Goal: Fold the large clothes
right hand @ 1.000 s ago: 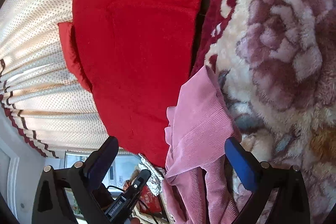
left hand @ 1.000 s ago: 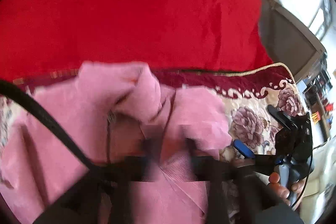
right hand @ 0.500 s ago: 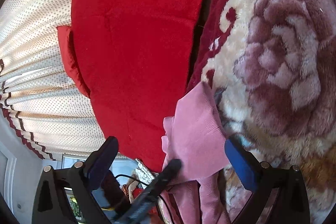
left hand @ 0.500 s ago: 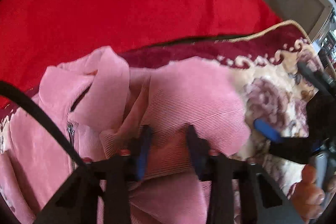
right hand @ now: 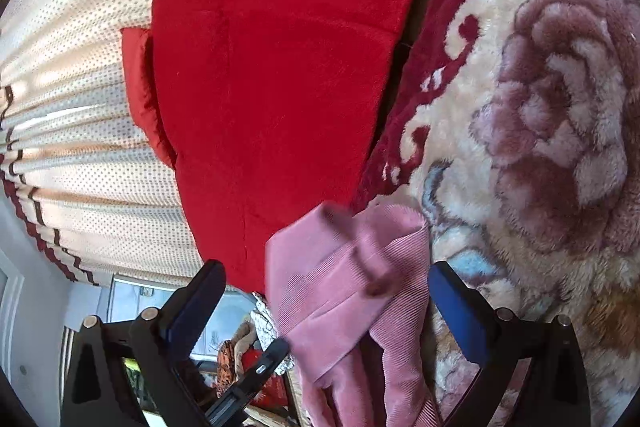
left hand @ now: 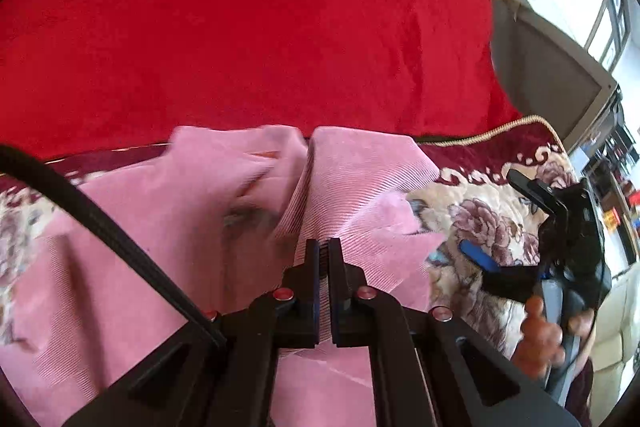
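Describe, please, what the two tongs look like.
Both are black angular plastic frames with silver bolts. The left tongs have narrow ribbed pads and a black cable alongside. The right tongs carry blue pads on wide black fingers.

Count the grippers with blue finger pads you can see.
2. The left gripper is shut on the pink ribbed corduroy garment; the right gripper is open beside that garment, over the floral plush blanket.

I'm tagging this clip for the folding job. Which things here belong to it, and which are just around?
In the job:
pink ribbed corduroy garment
left gripper, shut on it
right gripper, open

Just around:
red plush blanket
floral fleece bedspread
dotted cream curtain
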Tool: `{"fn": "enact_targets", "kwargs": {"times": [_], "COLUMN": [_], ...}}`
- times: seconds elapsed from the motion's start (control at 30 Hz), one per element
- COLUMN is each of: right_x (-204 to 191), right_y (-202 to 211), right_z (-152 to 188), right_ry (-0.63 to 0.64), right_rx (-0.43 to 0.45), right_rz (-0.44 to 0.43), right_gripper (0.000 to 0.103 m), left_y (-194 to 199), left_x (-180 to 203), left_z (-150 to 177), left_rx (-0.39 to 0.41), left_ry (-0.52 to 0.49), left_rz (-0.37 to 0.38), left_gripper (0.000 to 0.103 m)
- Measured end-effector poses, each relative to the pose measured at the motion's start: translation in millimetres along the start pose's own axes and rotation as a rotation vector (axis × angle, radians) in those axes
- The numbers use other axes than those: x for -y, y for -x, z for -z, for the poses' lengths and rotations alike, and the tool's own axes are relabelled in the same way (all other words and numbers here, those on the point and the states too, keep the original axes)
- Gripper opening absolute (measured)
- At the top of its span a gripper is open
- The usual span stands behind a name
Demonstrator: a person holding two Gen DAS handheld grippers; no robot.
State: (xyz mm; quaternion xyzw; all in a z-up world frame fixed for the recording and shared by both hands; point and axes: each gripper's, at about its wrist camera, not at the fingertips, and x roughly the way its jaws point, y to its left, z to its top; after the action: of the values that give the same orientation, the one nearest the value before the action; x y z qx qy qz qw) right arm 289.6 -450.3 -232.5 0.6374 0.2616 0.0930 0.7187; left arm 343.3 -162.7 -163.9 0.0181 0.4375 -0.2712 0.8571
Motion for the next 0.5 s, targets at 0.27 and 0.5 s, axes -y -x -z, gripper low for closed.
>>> {"fn": "enact_targets", "kwargs": {"times": [0.27,0.5], "right_x": [-20,-45], "right_y": [-12,-36], "right_z": [18,48], "right_ry": [0.100,0.220], "right_rx": [-0.060,-0.177], "right_rz": [-0.005,-0.057], "right_gripper": [0.102,0.102], "left_y": [33,55], "left_x": [-95,-121], "left_z": [57,89], "left_rx": [-0.058,-0.036], "left_ry": [0.169,0.255], "left_rz": [-0.144,-0.098], "left_gripper": [0.004,0.034]}}
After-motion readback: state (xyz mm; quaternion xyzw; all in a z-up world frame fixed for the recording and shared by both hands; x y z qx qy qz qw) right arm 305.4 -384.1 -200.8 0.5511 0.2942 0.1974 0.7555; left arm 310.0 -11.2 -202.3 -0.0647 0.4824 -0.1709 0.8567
